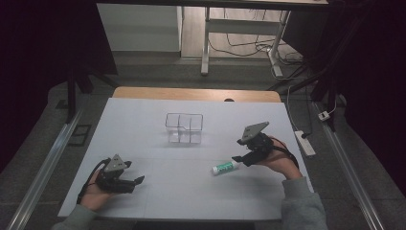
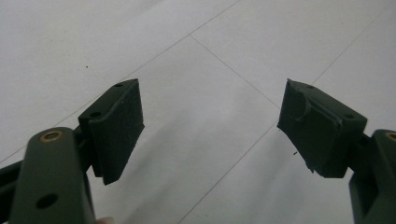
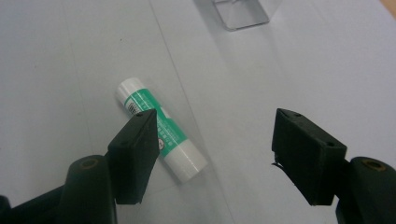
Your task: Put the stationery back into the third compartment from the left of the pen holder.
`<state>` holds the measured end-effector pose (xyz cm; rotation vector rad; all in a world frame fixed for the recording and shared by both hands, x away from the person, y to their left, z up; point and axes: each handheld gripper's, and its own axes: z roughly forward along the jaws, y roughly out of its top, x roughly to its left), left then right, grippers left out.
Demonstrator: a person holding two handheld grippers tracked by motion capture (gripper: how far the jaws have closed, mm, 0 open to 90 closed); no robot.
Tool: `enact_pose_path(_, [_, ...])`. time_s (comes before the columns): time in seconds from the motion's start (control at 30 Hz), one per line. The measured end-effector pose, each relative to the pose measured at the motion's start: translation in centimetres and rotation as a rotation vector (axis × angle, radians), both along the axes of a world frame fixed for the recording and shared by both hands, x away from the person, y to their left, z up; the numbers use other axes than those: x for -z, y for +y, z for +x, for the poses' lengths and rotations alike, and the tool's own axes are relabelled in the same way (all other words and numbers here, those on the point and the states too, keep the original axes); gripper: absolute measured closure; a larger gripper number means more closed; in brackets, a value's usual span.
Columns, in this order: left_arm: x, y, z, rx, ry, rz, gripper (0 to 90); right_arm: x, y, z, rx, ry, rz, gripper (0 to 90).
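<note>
Bench (image 1: 143, 124) is lying under a white sheet, its wooden far edge showing beyond the sheet; faint crease lines are crossing the white surface; a clear plastic organizer (image 1: 184, 128) with several compartments is standing upright toward the far middle of the bench, well apart from both hands; left gripper (image 1: 135, 182) is resting low at the near left, a hand wrapping its body, jaws standing wide apart and holding nothing, bare white surface showing between them in the left gripper view (image 2: 210, 126); right gripper (image 1: 242, 158) is sitting at the near right, held in the other hand, a grey sleeve trailing behind; its jaws are likewise spread wide and gripping nothing (image 3: 215, 154); a glue stick (image 1: 225, 167), white with a green label, is lying on its side on the bench just beside the right gripper's tips; in the right gripper view the stick (image 3: 144, 105) is lying partly behind one jaw, whether touching it I cannot tell.
</note>
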<state>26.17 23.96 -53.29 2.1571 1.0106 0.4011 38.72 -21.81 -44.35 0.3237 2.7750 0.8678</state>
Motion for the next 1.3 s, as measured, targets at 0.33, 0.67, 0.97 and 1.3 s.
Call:
enact_pose_path(0.33, [0.0, 0.0, 0.0, 0.005, 0.002, 0.004, 21.7, 1.2, 0.8, 0.5, -0.055, 0.031, -0.089, 31.7])
enact_pose_path(0.67, [0.0, 0.0, 0.0, 0.005, 0.000, 0.003, 21.7, 2.3, 1.4, 0.6, -0.126, 0.079, -0.162, 31.5])
enact_pose_path(0.97, [0.0, 0.0, -0.1, 0.001, -0.003, -0.001, 21.7, 4.0, 2.5, 0.8, -0.159, 0.117, -0.230, 34.2])
enact_pose_path(1.3, [-0.2, 0.2, -0.2, -0.003, -0.012, -0.008, 21.7, 5.4, 3.0, 0.7, -0.180, 0.123, -0.294, 49.8])
